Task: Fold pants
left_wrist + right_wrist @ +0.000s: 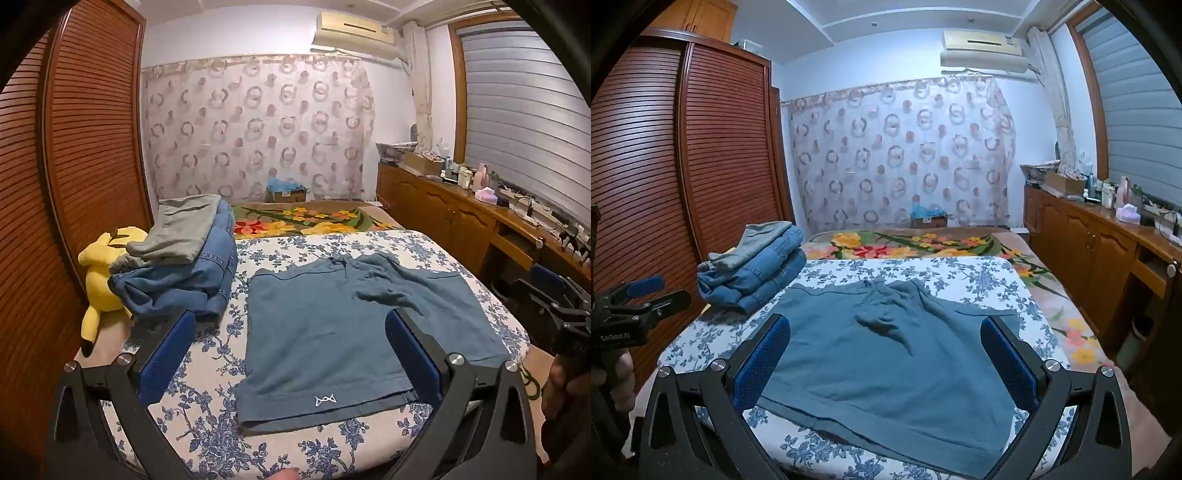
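Observation:
A pair of teal-blue pants (332, 332) lies spread flat on the blue-flowered bed sheet (207, 435), with a small white logo near its front hem and a bunched drawstring waist at the far side. It also shows in the right wrist view (886, 362). My left gripper (291, 332) is open and empty, hovering above the pants' near left part. My right gripper (886, 339) is open and empty, hovering above the pants' near edge. The right gripper also shows at the right edge of the left wrist view (554, 306), and the left gripper at the left edge of the right wrist view (635, 295).
A stack of folded jeans with a grey garment on top (184, 258) sits at the bed's left. A yellow plush toy (99, 280) lies beside it. A brown louvred wardrobe (74, 147) stands on the left, a wooden cabinet with bottles (461, 206) on the right.

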